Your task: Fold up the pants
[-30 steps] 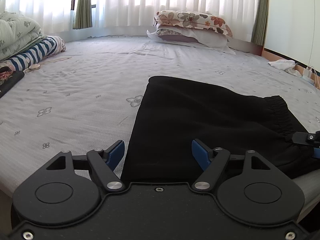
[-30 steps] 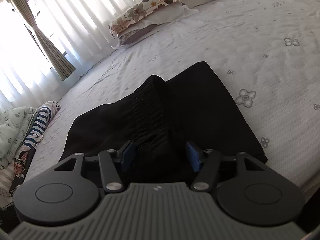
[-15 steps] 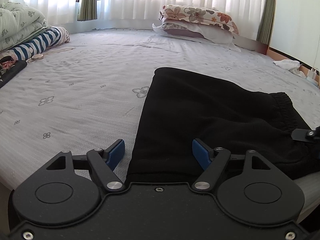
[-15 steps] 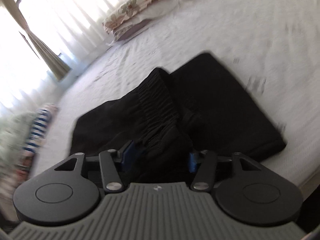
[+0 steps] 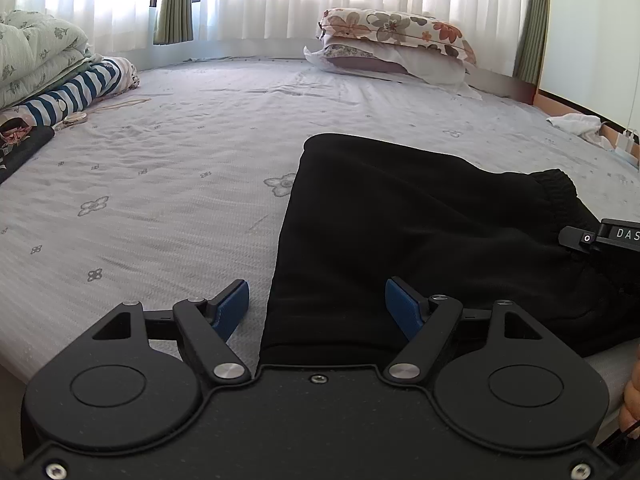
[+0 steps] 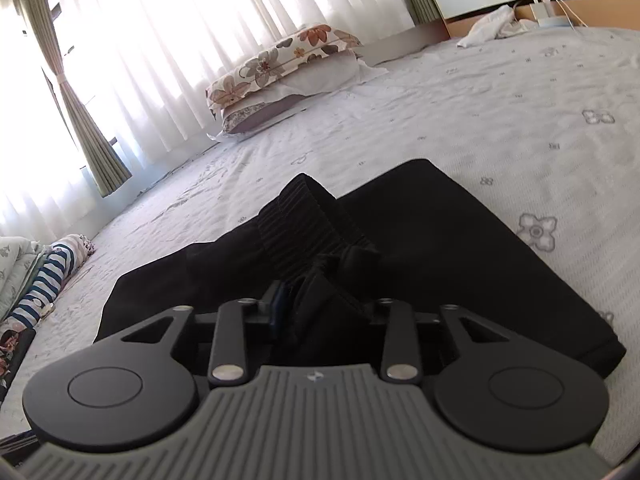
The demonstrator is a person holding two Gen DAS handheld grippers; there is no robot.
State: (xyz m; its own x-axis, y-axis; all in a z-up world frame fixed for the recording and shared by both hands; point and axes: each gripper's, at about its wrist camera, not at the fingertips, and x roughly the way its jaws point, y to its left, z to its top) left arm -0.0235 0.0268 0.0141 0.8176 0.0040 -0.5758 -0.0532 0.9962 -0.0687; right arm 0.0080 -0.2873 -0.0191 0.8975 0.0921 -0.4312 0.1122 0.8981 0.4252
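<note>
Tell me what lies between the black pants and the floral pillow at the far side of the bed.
Only bare bed sheet lies between the black pants and the floral pillow; both wrist views show it.

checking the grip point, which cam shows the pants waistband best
The right wrist view: the ribbed waistband runs up the middle, bunched into the closing right claw. The left wrist view shows only its far end at the right edge of the pants.

Sunlit white curtains [image 5: 280,0], grey bed [image 5: 160,168], floral pillow [image 5: 392,32].
</note>
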